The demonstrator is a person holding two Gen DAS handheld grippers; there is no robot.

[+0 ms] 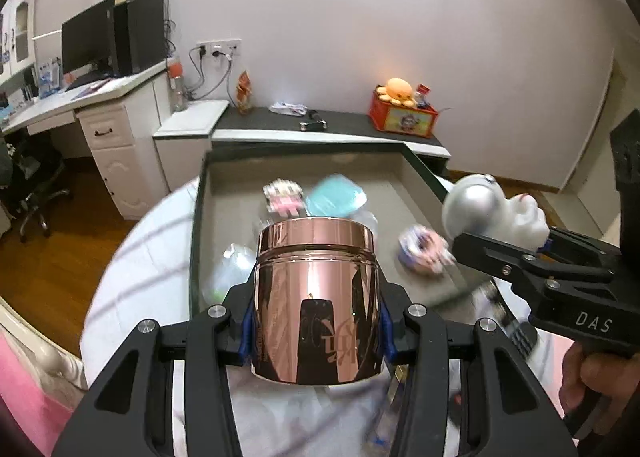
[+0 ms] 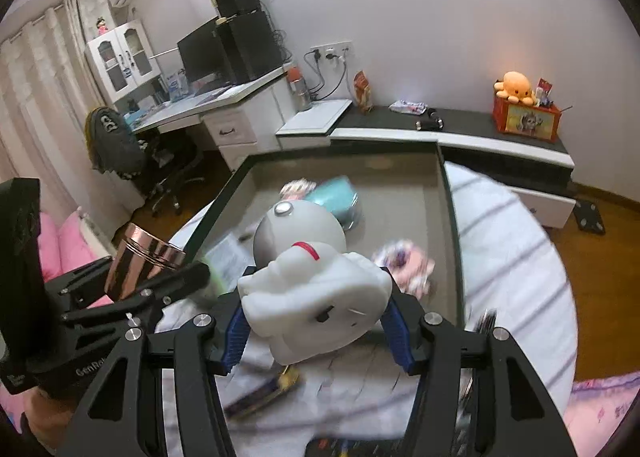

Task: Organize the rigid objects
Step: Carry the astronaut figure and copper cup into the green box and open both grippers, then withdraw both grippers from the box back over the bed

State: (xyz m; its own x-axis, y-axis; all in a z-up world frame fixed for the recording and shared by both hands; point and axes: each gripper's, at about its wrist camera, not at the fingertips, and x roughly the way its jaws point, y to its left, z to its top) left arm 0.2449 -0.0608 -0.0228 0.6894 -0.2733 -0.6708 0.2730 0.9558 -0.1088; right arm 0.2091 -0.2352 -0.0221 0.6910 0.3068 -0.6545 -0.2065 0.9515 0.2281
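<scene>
My left gripper (image 1: 316,333) is shut on a shiny rose-gold metal jar (image 1: 316,297), held upright above the near edge of a grey open box (image 1: 360,161). It also shows in the right wrist view (image 2: 144,265). My right gripper (image 2: 316,321) is shut on a white and silver astronaut figure (image 2: 312,281), held over the box's near edge (image 2: 448,217). In the left wrist view the astronaut (image 1: 488,213) hangs at the right of the box. Inside the box lie a teal pouch (image 1: 336,197), a pink card pack (image 1: 282,199) and a round pink-blue item (image 1: 424,251).
The box rests on a white striped bedcover (image 2: 512,257). Loose items lie on the cover below the grippers (image 2: 260,393). A dark low cabinet (image 1: 340,125) with an orange plush and red box (image 1: 404,109) stands behind. A desk and chair (image 1: 36,177) are at left.
</scene>
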